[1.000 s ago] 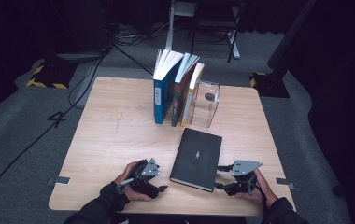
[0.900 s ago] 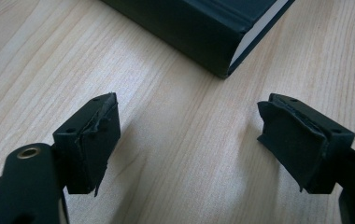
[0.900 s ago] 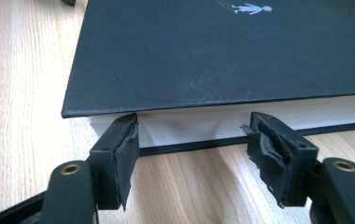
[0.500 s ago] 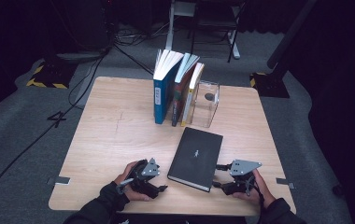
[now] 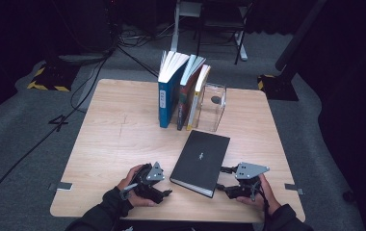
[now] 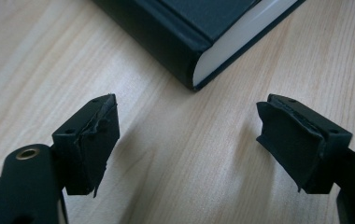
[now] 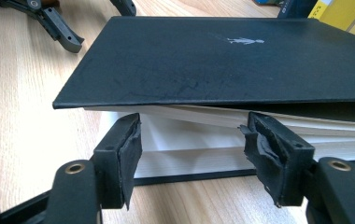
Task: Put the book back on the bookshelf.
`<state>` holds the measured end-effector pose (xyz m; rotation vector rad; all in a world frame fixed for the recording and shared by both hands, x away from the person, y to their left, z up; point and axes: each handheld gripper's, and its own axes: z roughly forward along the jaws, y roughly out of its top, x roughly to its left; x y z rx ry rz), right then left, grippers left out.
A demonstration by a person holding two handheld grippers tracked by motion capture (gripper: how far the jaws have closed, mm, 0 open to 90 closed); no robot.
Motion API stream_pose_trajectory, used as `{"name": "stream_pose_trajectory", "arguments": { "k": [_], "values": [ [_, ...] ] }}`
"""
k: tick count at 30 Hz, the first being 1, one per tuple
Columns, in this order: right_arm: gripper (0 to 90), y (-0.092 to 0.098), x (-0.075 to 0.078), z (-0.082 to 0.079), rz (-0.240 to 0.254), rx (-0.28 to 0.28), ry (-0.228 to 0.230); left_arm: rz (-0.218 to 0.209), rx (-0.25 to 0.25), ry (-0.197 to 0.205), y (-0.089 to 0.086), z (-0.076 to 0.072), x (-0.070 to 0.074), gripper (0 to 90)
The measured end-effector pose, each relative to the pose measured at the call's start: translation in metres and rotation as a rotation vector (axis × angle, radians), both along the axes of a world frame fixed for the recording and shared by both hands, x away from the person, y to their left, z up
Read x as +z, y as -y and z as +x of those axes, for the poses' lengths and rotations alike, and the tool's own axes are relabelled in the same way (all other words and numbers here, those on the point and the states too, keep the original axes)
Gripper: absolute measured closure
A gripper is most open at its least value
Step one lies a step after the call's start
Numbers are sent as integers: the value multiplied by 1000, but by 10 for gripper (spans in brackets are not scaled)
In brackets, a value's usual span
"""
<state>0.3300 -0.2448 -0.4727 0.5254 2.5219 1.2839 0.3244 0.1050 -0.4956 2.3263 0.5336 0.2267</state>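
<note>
Black book (image 5: 201, 161) flat on table (image 5: 113, 139), right gripper (image 7: 192, 142) agape at its page edge — nothing pinched, left gripper (image 6: 187, 140) wide, empty

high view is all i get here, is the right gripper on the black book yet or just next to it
Observer: Just at it. In the right gripper view the right gripper stands open at the page edge of the black book, pads not pressing.
Operator: is the cover flat
Observer: No, the front cover is lifted a little above the white pages at that edge.
Operator: and the left one
Observer: The left gripper is open over bare table, with the book's spine corner just beyond its jaws and nothing between them.
</note>
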Motion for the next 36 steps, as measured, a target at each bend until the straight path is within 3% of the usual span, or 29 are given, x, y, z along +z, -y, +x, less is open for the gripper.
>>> {"name": "stream_pose_trajectory", "arguments": {
  "k": [7,14,26,36],
  "values": [
    [368,-3,4,0,15,-11,5,-34,-8,59,5,-2,11,206],
    [369,-8,9,1,26,-27,12,-63,-25,83,14,0,21,198],
    [376,-18,20,1,20,-62,43,-37,-82,107,39,4,22,209],
    [377,-26,30,5,28,-84,66,-26,-50,150,56,9,24,178]
  ]
}}
